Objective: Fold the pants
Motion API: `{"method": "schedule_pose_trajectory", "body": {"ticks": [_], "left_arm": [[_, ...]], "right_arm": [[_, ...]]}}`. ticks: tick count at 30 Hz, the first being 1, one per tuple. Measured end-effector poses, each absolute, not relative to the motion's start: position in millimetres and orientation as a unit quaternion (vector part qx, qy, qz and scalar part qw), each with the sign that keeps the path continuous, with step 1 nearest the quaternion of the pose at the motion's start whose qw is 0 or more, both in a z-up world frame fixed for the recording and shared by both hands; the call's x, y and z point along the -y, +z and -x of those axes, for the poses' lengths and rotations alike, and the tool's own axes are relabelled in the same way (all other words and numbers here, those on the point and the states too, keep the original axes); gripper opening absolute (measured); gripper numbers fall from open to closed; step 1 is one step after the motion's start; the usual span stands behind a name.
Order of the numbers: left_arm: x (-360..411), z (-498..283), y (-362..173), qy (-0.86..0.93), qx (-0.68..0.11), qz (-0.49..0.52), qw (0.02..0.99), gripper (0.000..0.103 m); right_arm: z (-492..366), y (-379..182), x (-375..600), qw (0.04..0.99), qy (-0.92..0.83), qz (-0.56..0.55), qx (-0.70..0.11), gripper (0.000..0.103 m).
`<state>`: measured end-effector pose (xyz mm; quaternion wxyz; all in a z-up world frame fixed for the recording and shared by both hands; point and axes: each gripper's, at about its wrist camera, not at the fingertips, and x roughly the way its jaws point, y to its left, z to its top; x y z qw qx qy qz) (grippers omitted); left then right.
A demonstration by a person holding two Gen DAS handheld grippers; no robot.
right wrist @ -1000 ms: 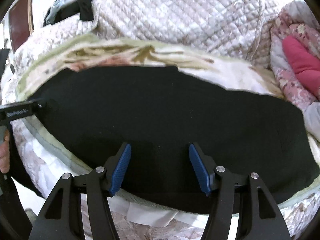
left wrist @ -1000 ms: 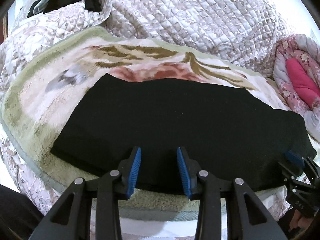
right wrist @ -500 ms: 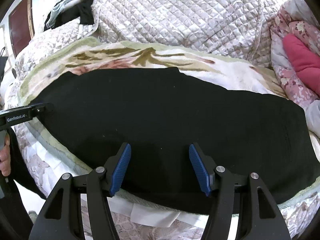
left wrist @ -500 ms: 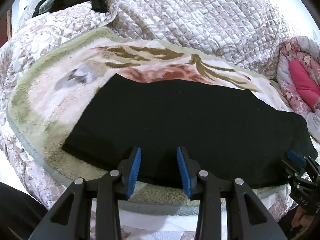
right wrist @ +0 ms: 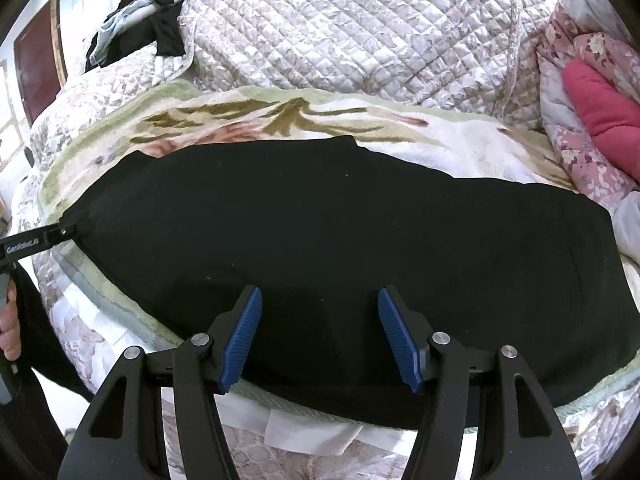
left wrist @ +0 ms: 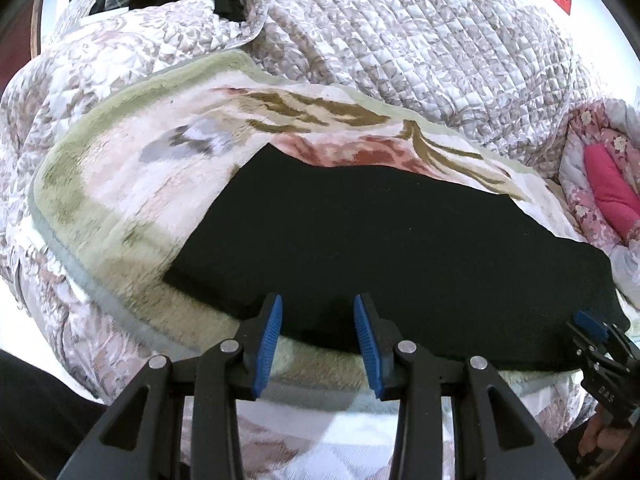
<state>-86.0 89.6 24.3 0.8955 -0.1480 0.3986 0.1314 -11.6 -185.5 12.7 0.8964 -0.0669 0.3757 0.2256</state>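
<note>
black pants (left wrist: 384,248) flat on blanket (left wrist: 132,184); both hand-held grippers (left wrist: 318,340) (right wrist: 320,334) parted, empty

Grey-white quilted floral bedspread (left wrist: 420,52) fills upper frame. Fleece blanket with green border and brown-pink floral print (left wrist: 132,184) mid-left. Pink floral quilt with magenta lining (right wrist: 600,116) at right edge. Dark clothes pile (right wrist: 132,36) upper left.

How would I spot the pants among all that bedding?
Start at the big grey-white quilted bedspread heaped at the back, then drop to the fleecy floral blanket with a green border spread in front. The pants lie flat on it: one long, plain black shape, the only unpatterned cloth there.
</note>
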Motion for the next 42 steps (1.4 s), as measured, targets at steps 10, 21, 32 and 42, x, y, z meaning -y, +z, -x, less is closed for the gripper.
{"method": "schedule_pose_trajectory", "body": {"ticks": [10, 21, 32, 42], "left_arm": [[-104, 106, 19, 0.12, -0.399, 0.205, 0.886, 0.04], [-129, 91, 10, 0.124, -0.368, 0.29, 0.875, 0.045], [-134, 61, 10, 0.156, -0.361, 0.254, 0.884, 0.03], [-112, 48, 49, 0.09, -0.351, 0.223, 0.905, 0.007]], "right_arm": [[12, 15, 186, 0.896, 0.23, 0.052, -0.376, 0.061], [10, 16, 187, 0.897, 0.229, 0.049, -0.375, 0.061], [9, 18, 185, 0.898, 0.229, 0.039, -0.374, 0.061], [5, 27, 204, 0.902, 0.213, -0.01, -0.374, 0.061]]}}
